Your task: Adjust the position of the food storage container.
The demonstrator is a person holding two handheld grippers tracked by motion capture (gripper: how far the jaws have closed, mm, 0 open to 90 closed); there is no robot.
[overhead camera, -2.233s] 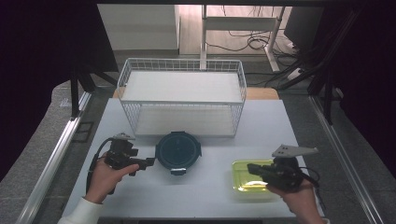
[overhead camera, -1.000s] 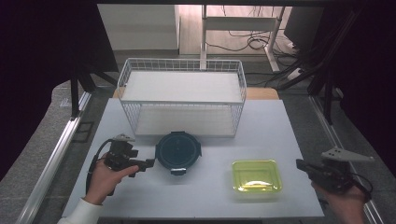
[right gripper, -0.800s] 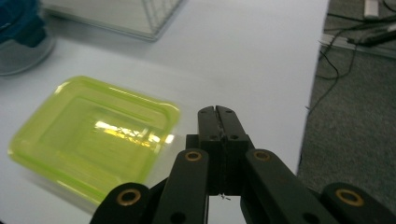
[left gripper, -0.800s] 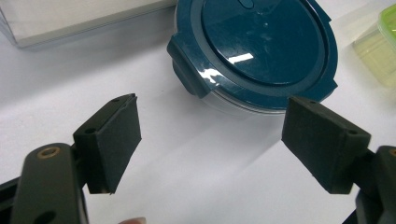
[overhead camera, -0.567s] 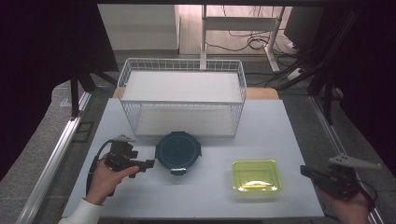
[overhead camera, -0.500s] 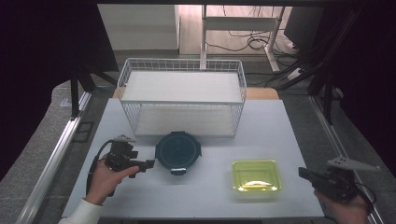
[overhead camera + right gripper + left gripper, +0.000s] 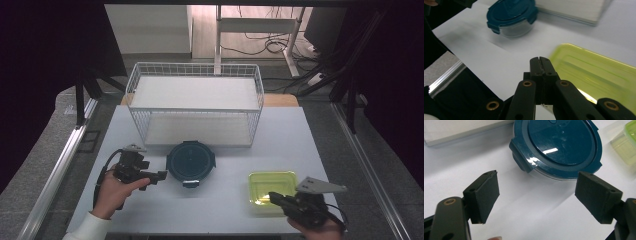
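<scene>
Green, one square lidded box sits at the table's near right; the right gripper, clenched on nothing, points at its near edge. One round blue container sits mid-table, facing the released, empty left gripper.

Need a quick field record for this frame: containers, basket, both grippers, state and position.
round container: dark blue clip lid on, table centre, in front of the basket
square container: yellow-green, translucent, right of the round one
wire basket: white, at the table's far side
left gripper: fingers open, aimed at the round container, not touching it
right gripper: shut, nothing between the fingers, tips at the square container's near edge; contact unclear
table: white top
</scene>
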